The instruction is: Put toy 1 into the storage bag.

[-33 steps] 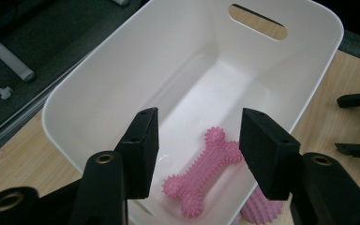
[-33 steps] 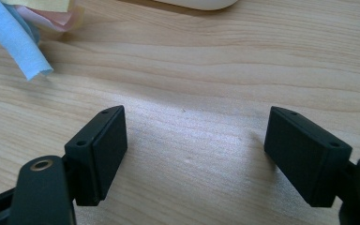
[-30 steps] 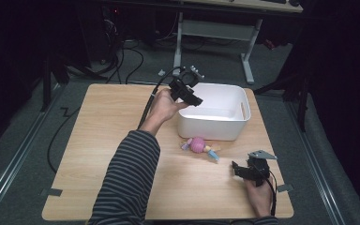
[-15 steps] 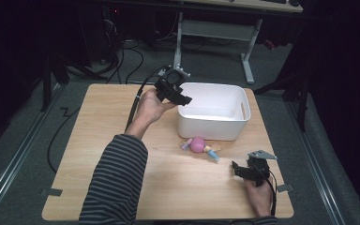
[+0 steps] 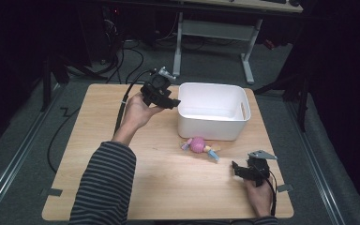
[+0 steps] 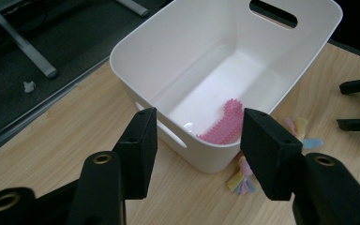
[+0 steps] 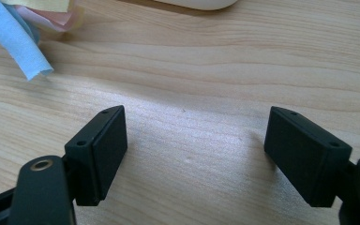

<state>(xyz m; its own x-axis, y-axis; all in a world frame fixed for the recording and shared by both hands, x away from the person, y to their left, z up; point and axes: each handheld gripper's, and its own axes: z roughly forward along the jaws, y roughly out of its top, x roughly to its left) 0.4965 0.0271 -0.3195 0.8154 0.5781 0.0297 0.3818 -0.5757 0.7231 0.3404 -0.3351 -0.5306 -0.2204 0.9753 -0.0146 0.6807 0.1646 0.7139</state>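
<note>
A white plastic bin (image 5: 213,123) stands at the back right of the wooden table (image 5: 122,187). My left gripper (image 5: 170,101) hangs in the air just left of the bin, open with nothing between its jaws. In the left gripper view, that gripper (image 6: 199,118) looks into the bin (image 6: 168,51), where a pink spiky toy (image 6: 226,123) lies against the near wall. A pink ball with coloured ribbons (image 5: 198,145) lies on the table in front of the bin. My right gripper (image 5: 237,169) rests low on the table at the front right, open over bare wood (image 7: 197,115).
Pastel ribbon ends (image 7: 16,28) reach in at the top left of the right gripper view. A cable (image 5: 122,105) trails from the left gripper off the table's back edge. Dark floor and desk legs (image 5: 248,65) lie beyond the table.
My left gripper has moved to the left, from over the bin's left corner to a spot beside the bin. The right gripper and the ribbon ball have kept still.
</note>
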